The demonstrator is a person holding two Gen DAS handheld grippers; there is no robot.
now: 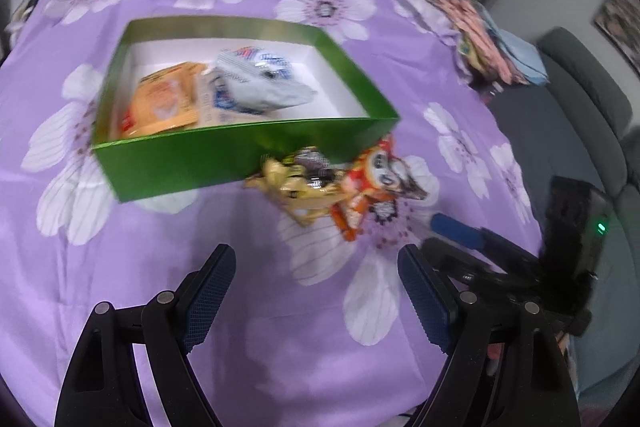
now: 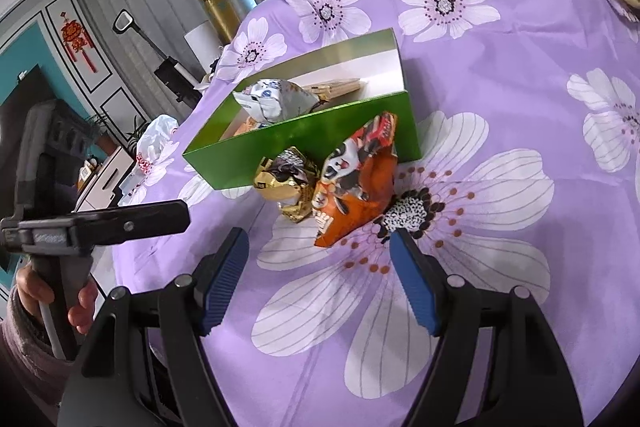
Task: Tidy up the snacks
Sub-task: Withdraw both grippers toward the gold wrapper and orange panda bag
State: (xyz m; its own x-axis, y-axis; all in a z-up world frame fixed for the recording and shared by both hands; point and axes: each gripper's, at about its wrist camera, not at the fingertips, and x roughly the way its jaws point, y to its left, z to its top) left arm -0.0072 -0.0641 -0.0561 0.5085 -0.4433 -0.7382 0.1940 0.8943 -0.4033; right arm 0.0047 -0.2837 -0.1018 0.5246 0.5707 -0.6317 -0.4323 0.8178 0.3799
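Observation:
A green box [image 1: 224, 163] stands on the purple flowered tablecloth [image 1: 120, 287]. Inside it lie an orange-yellow packet [image 1: 164, 103] and a white-blue packet [image 1: 260, 83]. Against its near wall lean a gold packet [image 2: 286, 183] and an orange packet with a panda face [image 2: 356, 183]. My left gripper [image 1: 316, 259] hovers open just short of these two, with nothing between its fingers. My right gripper [image 2: 320, 239] is also open and empty, its tips close before the orange packet. A blue pad [image 1: 456, 231] of the right gripper shows at the right in the left wrist view.
A folded patterned cloth [image 1: 488, 39] lies at the table's far right corner. A grey sofa [image 1: 580, 99] stands beyond the right edge. A hand [image 2: 80, 303] grips the left tool's handle at the left, and a white plastic bag [image 2: 156, 139] sits past that edge.

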